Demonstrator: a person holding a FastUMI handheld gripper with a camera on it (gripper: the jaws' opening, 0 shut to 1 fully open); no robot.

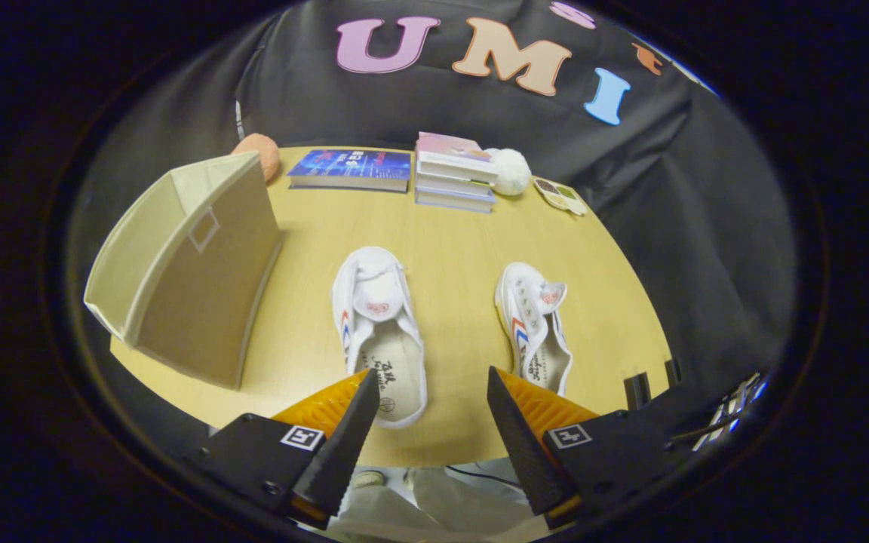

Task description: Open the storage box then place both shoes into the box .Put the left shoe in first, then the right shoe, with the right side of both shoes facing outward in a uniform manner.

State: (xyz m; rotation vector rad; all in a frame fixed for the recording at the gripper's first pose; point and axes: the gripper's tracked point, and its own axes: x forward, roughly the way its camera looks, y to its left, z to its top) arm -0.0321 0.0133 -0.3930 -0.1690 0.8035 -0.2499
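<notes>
The gripper (432,392) hangs wide apart, holding nothing — ridged black fingers (344,445) with orange backs. Just ahead lie 2 white canvas shoes on the wooden table (449,249): left shoe (378,332) and right shoe (536,324), insole script too small to read. The beige fabric storage box (185,264) stands left — open-topped, label pocket blank.

gripper (433,392): black ridged fingers; orange ribbed backing; black mounts with square markers; screws
</notes>
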